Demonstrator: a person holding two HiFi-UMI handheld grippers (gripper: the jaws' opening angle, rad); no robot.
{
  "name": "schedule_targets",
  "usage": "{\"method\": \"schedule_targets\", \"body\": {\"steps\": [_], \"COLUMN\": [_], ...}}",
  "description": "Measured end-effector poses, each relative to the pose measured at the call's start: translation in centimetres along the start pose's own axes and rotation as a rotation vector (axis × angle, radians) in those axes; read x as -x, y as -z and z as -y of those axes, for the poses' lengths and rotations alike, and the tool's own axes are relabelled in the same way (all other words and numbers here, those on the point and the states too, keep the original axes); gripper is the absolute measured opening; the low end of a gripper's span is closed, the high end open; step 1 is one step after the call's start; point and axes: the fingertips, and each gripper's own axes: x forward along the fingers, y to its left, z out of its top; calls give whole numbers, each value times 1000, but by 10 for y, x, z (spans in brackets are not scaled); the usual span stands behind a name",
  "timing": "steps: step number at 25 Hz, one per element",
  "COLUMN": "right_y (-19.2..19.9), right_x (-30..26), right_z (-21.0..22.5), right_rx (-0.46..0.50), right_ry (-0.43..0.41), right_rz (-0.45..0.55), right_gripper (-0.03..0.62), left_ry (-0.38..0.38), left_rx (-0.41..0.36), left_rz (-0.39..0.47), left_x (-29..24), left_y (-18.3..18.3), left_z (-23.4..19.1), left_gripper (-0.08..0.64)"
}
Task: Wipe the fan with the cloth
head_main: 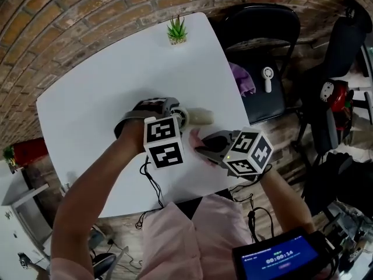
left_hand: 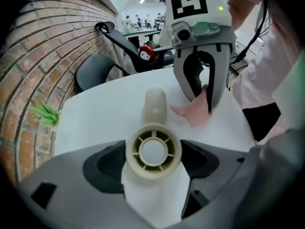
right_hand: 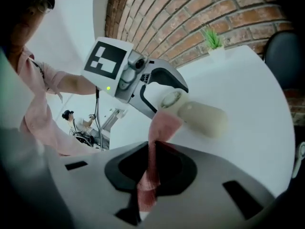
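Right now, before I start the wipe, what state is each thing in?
fan: lying on the table, head between the left jaws.
left gripper: jaws wide apart around the fan head, no clear grip.
right gripper: shut on the cloth.
cloth: pinched, free end near the fan head, contact unclear.
plant: upright at the table's far edge.

White table (head_main: 87, 98) bearing a small potted plant (head_main: 177, 30) and a cream fan (head_main: 201, 116) on its side

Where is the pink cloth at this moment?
In the right gripper view, the cloth is pinched in the right gripper, its free end near the fan.
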Motion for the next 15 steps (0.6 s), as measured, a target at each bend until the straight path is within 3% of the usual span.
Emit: {"method": "schedule_targets", "body": {"steps": [15], "right_y": [-25], "right_x": [-12], "right_z": [47], "right_rx": [-420], "right_ry": [252], "right_rz": [185], "right_gripper": [31], "left_ry": [7], "left_rx": [-18], "left_rz": [4], "left_x": [-1], "left_y": [-1], "left_z": [1], "left_gripper": [365]}}
